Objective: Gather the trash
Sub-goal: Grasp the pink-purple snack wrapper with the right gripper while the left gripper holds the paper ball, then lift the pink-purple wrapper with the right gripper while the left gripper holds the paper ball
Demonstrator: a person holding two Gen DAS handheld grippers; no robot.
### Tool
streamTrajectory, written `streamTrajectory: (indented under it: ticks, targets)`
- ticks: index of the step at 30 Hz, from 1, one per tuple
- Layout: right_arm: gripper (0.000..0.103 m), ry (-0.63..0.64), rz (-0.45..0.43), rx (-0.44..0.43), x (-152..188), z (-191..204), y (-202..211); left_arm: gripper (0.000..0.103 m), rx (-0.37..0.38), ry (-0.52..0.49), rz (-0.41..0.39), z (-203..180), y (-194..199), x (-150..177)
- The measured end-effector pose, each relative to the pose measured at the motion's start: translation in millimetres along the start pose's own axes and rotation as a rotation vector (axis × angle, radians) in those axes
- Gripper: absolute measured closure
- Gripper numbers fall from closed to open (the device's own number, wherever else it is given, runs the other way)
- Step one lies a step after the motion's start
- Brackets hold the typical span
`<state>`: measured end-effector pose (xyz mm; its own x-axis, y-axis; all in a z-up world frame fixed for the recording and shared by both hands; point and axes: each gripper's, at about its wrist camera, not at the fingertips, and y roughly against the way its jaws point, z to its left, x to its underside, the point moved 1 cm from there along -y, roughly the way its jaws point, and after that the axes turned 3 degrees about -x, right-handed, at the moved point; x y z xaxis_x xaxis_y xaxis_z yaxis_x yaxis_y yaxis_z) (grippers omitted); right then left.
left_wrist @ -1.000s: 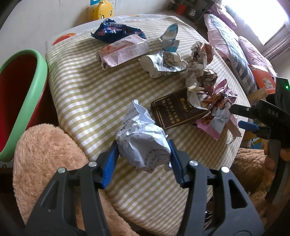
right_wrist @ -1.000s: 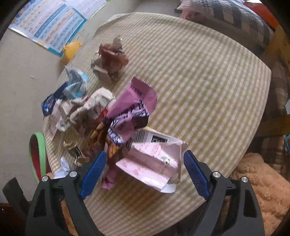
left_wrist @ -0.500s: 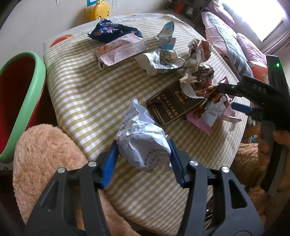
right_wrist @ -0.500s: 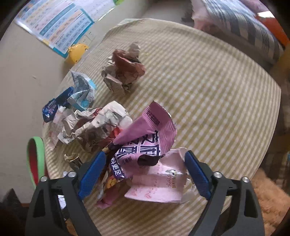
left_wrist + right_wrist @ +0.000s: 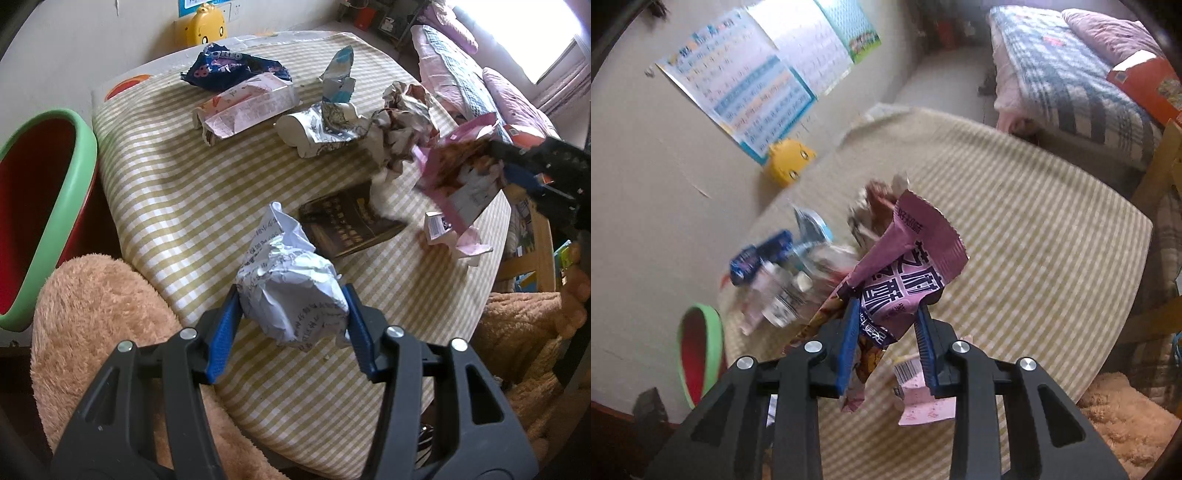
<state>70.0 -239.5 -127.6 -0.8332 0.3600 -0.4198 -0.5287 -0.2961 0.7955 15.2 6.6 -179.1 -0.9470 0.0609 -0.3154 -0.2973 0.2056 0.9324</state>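
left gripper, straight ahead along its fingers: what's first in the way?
The crumpled paper ball it already grips; past that, probably the checked tablecloth, then the dark packet. Depth is unclear.

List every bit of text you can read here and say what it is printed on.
"OREO": blue wrapper.
Purple wrapper in the right gripper: large characters, seen reversed, not readable.
Crumpled paper ball in the left gripper: small print, too small.
Dark booklet: gold lettering, blurred.
Wall charts: too blurred.
Pink carton: print too small.
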Motion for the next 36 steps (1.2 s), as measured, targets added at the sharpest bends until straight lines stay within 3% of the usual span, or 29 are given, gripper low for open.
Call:
streamTrajectory:
  ticks: [13,19,36]
  targets:
    - [0.075,0.015,-0.062,-0.046,-4.8,8.2,29.2,0.052,-0.008,-0.002,-0.024,-4.0,3.8,-1.2]
    - [0.075,0.016,-0.06,-0.112,0.2,14.6,38.2,0.052,-0.009,0.014,-0.122,-1.2,30.3,-8.7]
    - [0.075,0.138,-0.13,-0.013,8.7,36.6,44.4,0.052,-0.043,0.12,-0.243,41.8,68.2,-18.1]
